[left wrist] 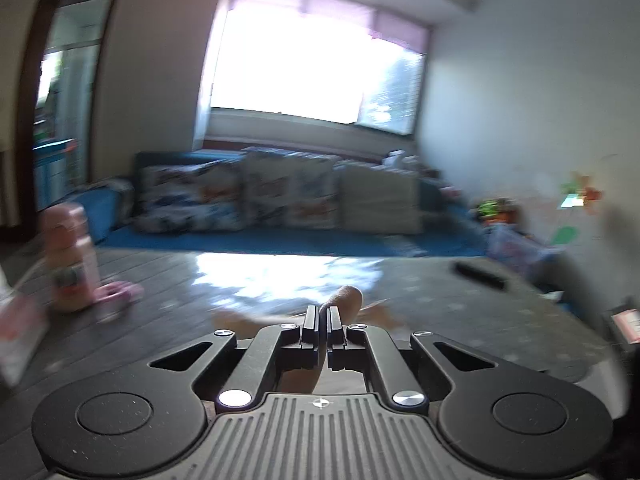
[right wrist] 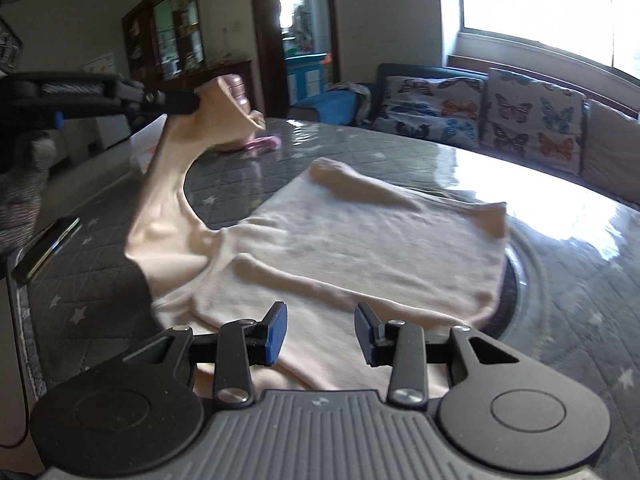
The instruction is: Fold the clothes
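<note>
A pale peach garment lies mostly flat on the grey quilted table. My left gripper is shut on one sleeve and holds it up high at the left. In the left wrist view the left gripper is shut, with a bit of peach cloth poking out between the fingers. My right gripper is open and empty, just above the garment's near edge.
A pink bottle and a small pink item stand on the table's far left. A dark remote lies at the right, a phone at the left edge. A blue sofa with butterfly cushions is behind.
</note>
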